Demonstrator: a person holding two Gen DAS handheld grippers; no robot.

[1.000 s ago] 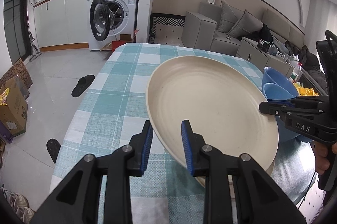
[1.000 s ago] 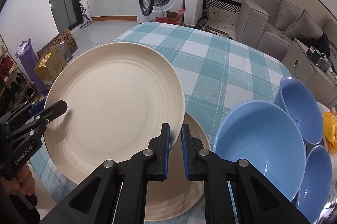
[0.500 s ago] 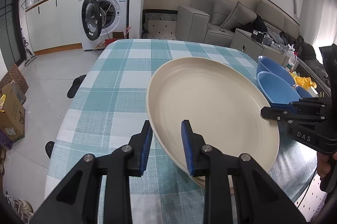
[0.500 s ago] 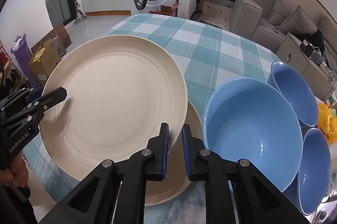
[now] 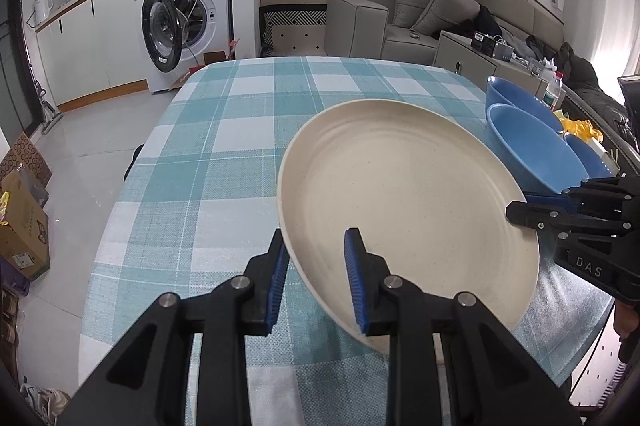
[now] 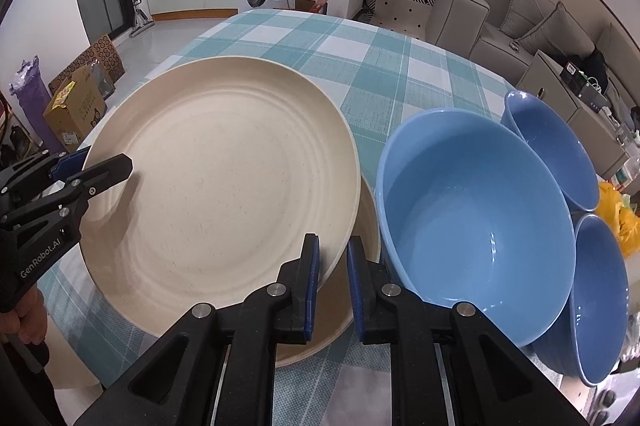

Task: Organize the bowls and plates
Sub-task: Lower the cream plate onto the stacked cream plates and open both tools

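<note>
The bench (image 5: 224, 153) under me wears a teal and white checked cloth. Three blue bowls (image 6: 476, 209) crowd its right side, the nearest one just beside my right jaws and close against the plates. Past the far edge stands a washing machine (image 5: 188, 21) with its door swung open, and a grey sofa (image 5: 432, 21) fills the back right of the room. Cardboard boxes (image 5: 24, 234) sit on the floor to the left.

I hold the cream plate (image 5: 400, 209) from both sides, tilted, its near left edge raised. My left gripper (image 5: 316, 282) has its jaws a little apart with the rim passing between them; the outer pad lies against the underside, while the inner pad seems to stand slightly off the face, so I cannot swear to how firm that grip is. My right gripper (image 6: 332, 282) has its jaws nearly closed on the opposite rim.

Only the right wrist view shows a second cream plate (image 6: 362, 290) lying flat on the cloth beneath the held one, its edge peeping out between my right jaws and the nearest bowl. The left wrist view barely hints at it.
</note>
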